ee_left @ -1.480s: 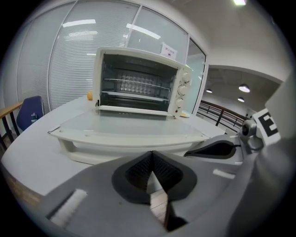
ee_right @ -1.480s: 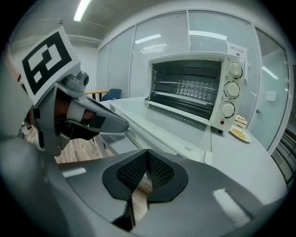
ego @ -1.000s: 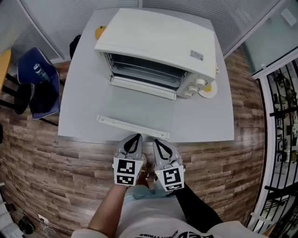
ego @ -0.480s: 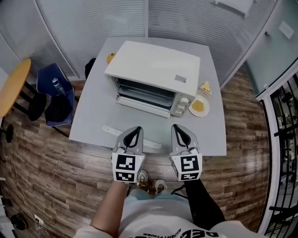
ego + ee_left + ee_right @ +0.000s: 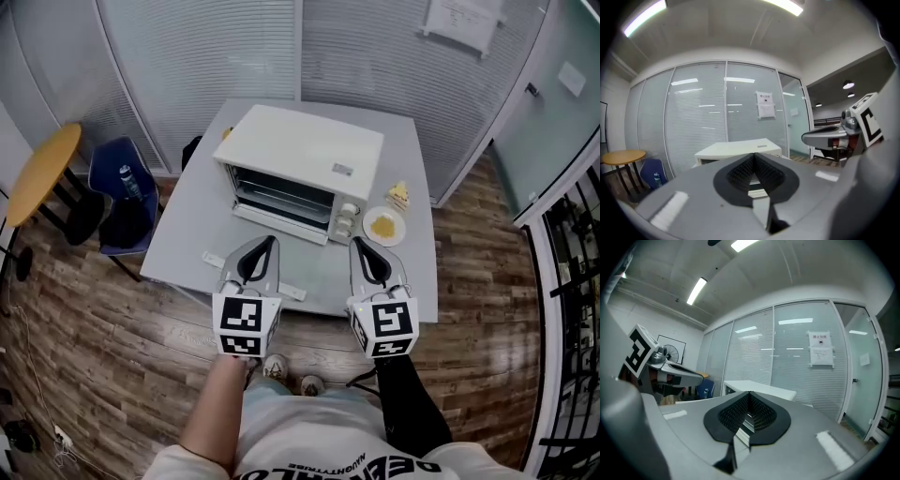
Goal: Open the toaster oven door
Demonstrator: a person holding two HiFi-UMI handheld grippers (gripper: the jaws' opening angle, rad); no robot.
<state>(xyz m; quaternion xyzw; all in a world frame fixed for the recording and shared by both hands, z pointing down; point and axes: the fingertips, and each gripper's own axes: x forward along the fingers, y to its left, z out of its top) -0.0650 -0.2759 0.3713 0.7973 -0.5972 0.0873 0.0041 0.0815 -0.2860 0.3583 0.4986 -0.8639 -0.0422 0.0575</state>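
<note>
A cream toaster oven (image 5: pixel 300 155) stands on the grey table (image 5: pixel 412 141). Its glass door (image 5: pixel 300 253) lies folded down flat towards me, with the white handle (image 5: pixel 212 260) at the near edge. My left gripper (image 5: pixel 269 242) hovers shut over the door's near left part and holds nothing. My right gripper (image 5: pixel 359 244) hovers shut over the door's right edge, also empty. In the left gripper view the oven (image 5: pixel 736 149) lies beyond the shut jaws, with the right gripper (image 5: pixel 834 137) beside them. The right gripper view shows the oven (image 5: pixel 759 389) ahead.
A plate of yellow food (image 5: pixel 382 226) and a cake slice (image 5: pixel 399 195) sit right of the oven. A blue chair (image 5: pixel 122 192) and a yellow round table (image 5: pixel 37 173) stand at the left. Glass partition walls close the room behind the table.
Both grippers have risen and drawn a little apart, away from the table's front edge. The view has pulled back from the oven. The door stays down.
</note>
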